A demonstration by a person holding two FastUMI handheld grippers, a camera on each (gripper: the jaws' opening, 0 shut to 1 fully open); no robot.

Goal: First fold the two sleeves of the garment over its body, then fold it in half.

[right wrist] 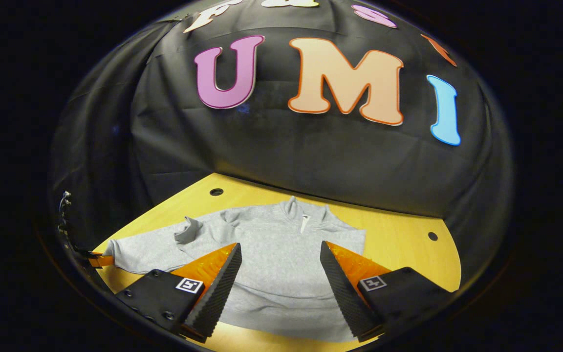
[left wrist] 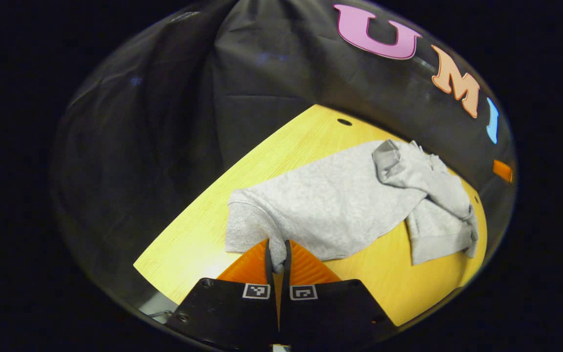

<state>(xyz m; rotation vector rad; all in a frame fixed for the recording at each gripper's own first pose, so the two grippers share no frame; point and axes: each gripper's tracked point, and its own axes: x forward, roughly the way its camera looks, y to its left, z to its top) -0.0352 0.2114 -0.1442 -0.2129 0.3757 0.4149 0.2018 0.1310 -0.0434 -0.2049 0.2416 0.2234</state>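
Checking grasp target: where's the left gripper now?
In the left gripper view, the left gripper is clamped on the grey sweatshirt's near edge, above the wooden table.

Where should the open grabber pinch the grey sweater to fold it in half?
Probably the sweater's bottom hem, coming from the near edge: the hem lies flat and closest to the open right gripper, so it could lift toward the collar.
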